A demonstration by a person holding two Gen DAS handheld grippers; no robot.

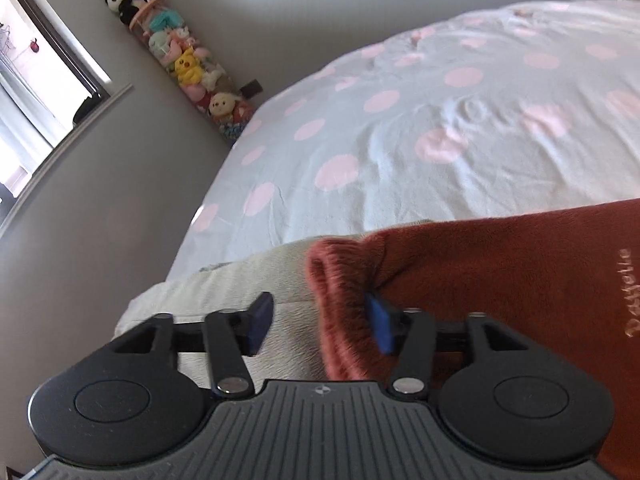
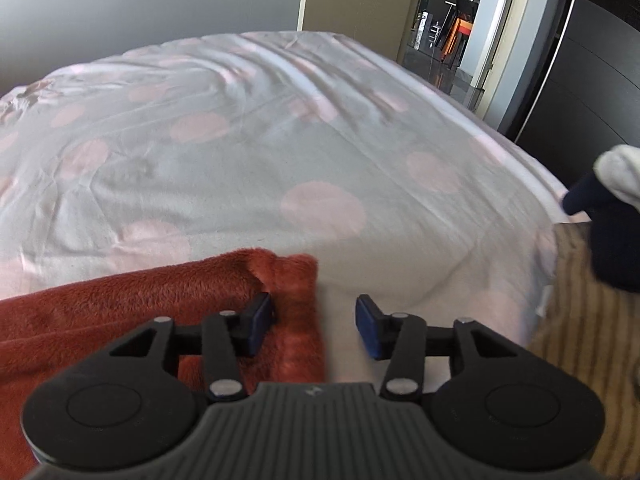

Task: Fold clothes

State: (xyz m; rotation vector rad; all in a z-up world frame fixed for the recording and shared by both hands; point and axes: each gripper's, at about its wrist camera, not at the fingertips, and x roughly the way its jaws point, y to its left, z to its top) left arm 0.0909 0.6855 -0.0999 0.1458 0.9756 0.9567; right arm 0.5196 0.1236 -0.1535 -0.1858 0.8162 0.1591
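A rust-red fleece garment (image 1: pixel 500 280) with pale embroidered lettering lies at the near edge of the bed; it also shows in the right wrist view (image 2: pixel 140 304). My left gripper (image 1: pixel 320 326) is open, its jaws wide apart around the garment's left cuff, with the right pad tucked under the fleece. My right gripper (image 2: pixel 316 326) is open, its jaws either side of the garment's right corner, the left pad resting on the fleece. A pale cream cloth (image 1: pixel 240 280) lies under the left cuff.
The bed (image 2: pixel 280 140) has a grey cover with pink dots. A column of plush toys (image 1: pixel 184 60) stands by the wall near a window. A dark and white bundle (image 2: pixel 616 220) sits at the right over striped flooring (image 2: pixel 580 340). A doorway opens behind.
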